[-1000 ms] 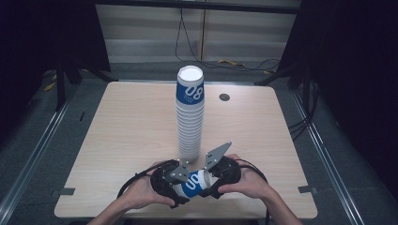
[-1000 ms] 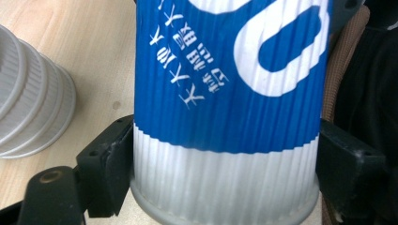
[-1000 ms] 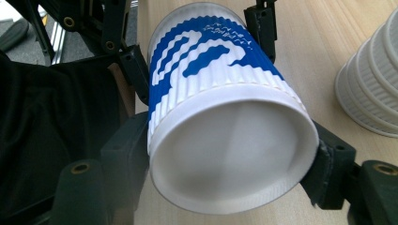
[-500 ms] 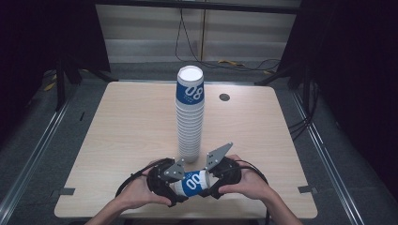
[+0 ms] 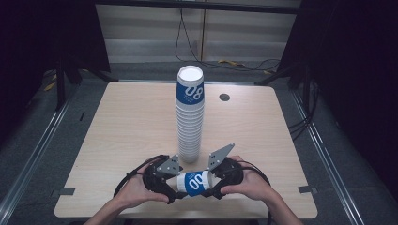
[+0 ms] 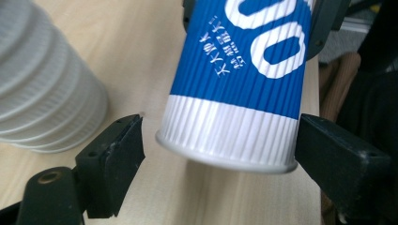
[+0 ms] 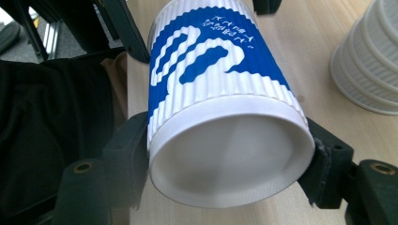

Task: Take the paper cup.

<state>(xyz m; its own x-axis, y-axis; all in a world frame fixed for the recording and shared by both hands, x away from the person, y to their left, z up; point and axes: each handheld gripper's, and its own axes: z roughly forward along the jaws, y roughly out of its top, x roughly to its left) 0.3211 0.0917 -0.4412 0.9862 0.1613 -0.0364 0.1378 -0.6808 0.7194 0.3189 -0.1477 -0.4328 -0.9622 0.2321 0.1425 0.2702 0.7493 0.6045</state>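
Note:
A blue and white ribbed paper cup (image 5: pixel 195 182) lies level just above the table's front edge, held between my two grippers. My right gripper (image 5: pixel 210 180) is shut on one end of it; in the right gripper view both pads (image 7: pixel 133 154) press the white band of the cup (image 7: pixel 211 93). My left gripper (image 5: pixel 179 184) is open around the other end of the cup (image 6: pixel 234 93), with a clear gap at one pad (image 6: pixel 115 159). A tall stack of the same cups (image 5: pixel 190 122) stands just behind the grippers, at mid-table.
The wooden table (image 5: pixel 117 126) has a dark round grommet (image 5: pixel 224 97) at the back right. Bare wood lies on both sides of the stack (image 6: pixel 42 93) (image 7: pixel 371 61). Cables run along the floor behind the table.

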